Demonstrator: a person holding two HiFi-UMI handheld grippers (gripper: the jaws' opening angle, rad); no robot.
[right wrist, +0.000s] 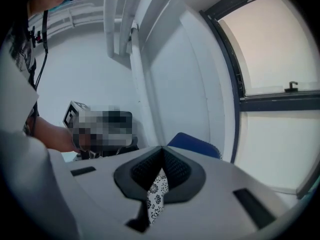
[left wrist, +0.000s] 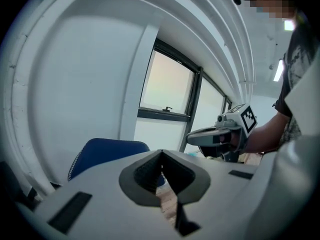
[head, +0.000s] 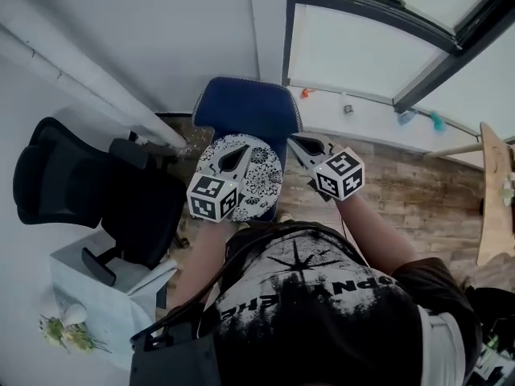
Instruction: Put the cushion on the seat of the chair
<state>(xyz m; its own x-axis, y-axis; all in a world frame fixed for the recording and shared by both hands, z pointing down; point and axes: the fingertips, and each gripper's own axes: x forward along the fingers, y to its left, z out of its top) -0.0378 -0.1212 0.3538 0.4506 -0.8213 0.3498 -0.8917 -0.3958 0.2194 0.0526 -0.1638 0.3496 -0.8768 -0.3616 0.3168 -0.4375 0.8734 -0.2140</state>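
Note:
The round cushion (head: 257, 179), white with a black flower print, hangs over the near edge of the blue chair (head: 245, 107). My right gripper (head: 292, 140) is at its right rim. In the right gripper view those jaws (right wrist: 162, 147) are shut, with printed cloth (right wrist: 157, 190) caught between them. My left gripper (head: 244, 149) lies over the cushion's middle. Its jaws (left wrist: 161, 151) are shut, and only the blue chair (left wrist: 107, 151) and floor show past them, no cloth. The right gripper (left wrist: 190, 135) shows in the left gripper view too.
A black office chair (head: 88, 183) stands to the left, with a white table (head: 88, 292) bearing flowers in front of it. A wooden board (head: 495, 191) is at the right edge. White wall and a window (head: 378, 30) rise behind the blue chair, above the wooden floor (head: 402, 191).

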